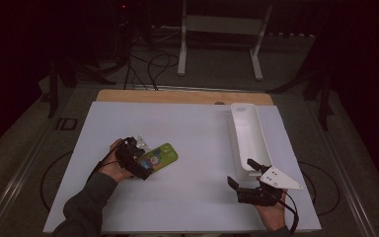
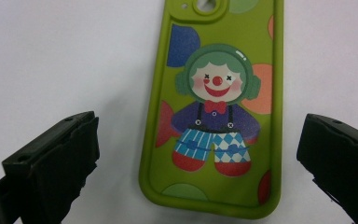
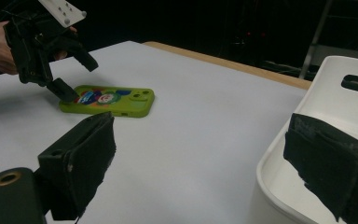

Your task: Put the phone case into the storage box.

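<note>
Two grippers are in my hands over a white board (image 1: pixel 187 148) that covers most of a wooden table (image 1: pixel 177 96), whose bare edge shows along the far side. Next in size is the long white tray (image 1: pixel 239 129), which lies lengthwise on the right part of the board, its near end close to my right hand and a slot handle cut into its far end. My right gripper (image 1: pixel 243 174) hangs just at that near end with its jaws spread wide and nothing between them; in the right gripper view one jaw stands over the board and the other over the tray's rim (image 3: pixel 279 154). My left gripper (image 1: pixel 143 163) sits on the left part of the board, well apart from the tray, and its jaws are also wide open, holding nothing. They straddle the near end of the green phone case (image 1: pixel 159 157), which lies flat on the board with its printed back up, angled away toward the right. In the left gripper view the phone case (image 2: pixel 214 116) lies between my two jaws without touching either, a gap of white board showing on each side. Its print is a clown (image 2: pixel 216 109) with a red nose, a red bow tie and blue checked trousers, and the camera cutout (image 2: pixel 207 5) is at the far end.
</note>
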### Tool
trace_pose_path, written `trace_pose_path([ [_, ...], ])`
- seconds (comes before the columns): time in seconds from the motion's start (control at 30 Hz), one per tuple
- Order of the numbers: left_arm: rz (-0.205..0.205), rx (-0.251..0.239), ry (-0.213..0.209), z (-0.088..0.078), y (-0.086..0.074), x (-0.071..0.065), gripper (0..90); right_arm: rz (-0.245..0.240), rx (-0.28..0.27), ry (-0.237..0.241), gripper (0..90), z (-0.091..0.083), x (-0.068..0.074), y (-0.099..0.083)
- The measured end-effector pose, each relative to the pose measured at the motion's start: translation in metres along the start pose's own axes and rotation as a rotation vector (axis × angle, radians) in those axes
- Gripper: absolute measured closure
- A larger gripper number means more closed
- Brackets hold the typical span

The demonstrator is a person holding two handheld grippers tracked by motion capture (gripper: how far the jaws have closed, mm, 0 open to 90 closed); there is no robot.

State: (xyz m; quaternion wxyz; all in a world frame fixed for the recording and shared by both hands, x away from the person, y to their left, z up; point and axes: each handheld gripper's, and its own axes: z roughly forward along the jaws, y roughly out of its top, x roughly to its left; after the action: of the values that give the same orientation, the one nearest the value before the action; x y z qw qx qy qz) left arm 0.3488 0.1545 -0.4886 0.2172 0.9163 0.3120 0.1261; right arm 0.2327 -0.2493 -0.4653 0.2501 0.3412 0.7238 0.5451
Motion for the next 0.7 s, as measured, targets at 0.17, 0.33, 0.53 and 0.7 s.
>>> trace_pose_path([
  [0.17, -0.008, 0.014, -0.004, 0.004, 0.000, 0.000, 0.0, -0.001, 0.001, -0.001, 8.5, 0.000, 0.000, 0.000],
  [0.33, -0.012, 0.024, -0.021, 0.008, 0.001, 0.001, 0.0, -0.002, 0.003, -0.001, 8.5, 0.000, 0.001, 0.000],
  [0.53, -0.020, 0.039, -0.043, 0.013, 0.002, 0.000, 0.0, 0.000, 0.003, -0.003, 8.5, 0.000, 0.000, 0.000],
  [0.7, -0.016, 0.048, -0.043, 0.017, 0.003, -0.001, 1.2, 0.000, 0.003, -0.004, 8.5, 0.000, 0.000, 0.000],
])
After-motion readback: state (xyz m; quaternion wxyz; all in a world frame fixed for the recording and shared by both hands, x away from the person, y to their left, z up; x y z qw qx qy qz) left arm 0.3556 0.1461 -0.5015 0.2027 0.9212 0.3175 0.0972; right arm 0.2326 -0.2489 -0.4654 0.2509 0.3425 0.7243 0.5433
